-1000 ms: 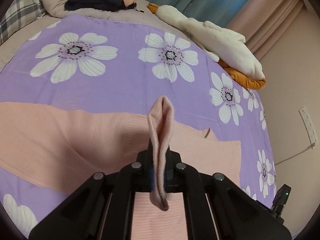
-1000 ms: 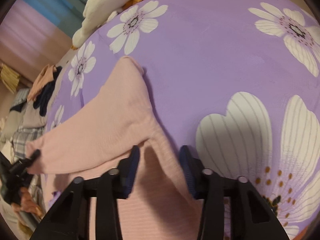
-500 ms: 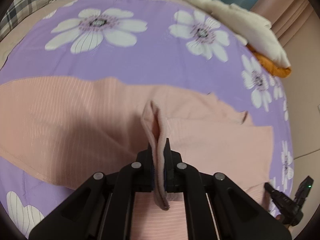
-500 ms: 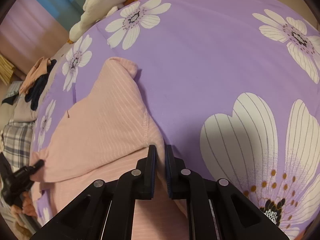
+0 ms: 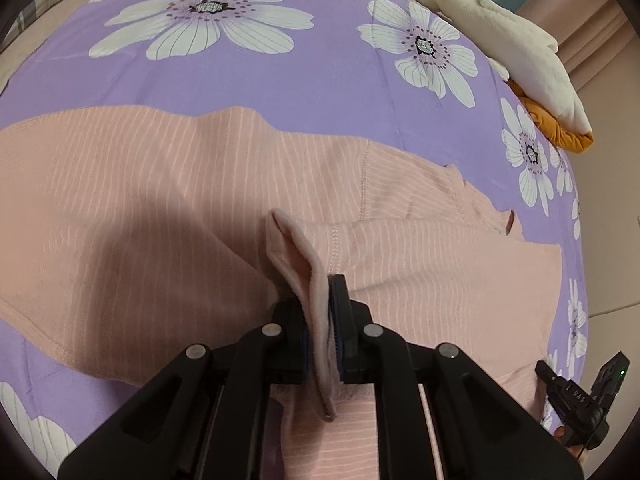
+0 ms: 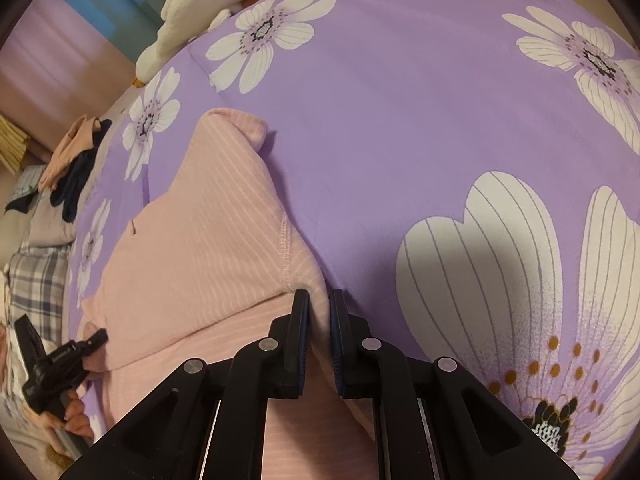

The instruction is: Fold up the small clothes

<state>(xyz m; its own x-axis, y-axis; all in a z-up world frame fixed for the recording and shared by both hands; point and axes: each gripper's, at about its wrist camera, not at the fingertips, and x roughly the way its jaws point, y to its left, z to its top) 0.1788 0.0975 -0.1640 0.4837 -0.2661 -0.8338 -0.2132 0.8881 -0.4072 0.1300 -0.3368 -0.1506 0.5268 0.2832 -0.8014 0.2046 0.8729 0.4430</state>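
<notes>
A pink striped garment [image 5: 168,184] lies spread on a purple flowered bedspread [image 5: 280,80]. My left gripper [image 5: 322,320] is shut on a folded pink cuff edge [image 5: 296,256] that sticks up between its fingers, low over the garment. In the right wrist view the same pink garment [image 6: 200,248] lies at the left, and my right gripper [image 6: 319,320] is shut on its near edge beside a seam. The right gripper also shows at the lower right of the left wrist view [image 5: 580,400]; the left one shows at the lower left of the right wrist view [image 6: 60,360].
A cream and orange plush toy [image 5: 520,52] lies at the bed's far right edge. A pile of dark and peach clothes [image 6: 76,164] and a plaid pillow [image 6: 36,288] sit at the head of the bed. A wall stands beyond the bed's right side.
My left gripper has carried the cuff forward and down over the garment. My right gripper went from open to shut on the garment's edge.
</notes>
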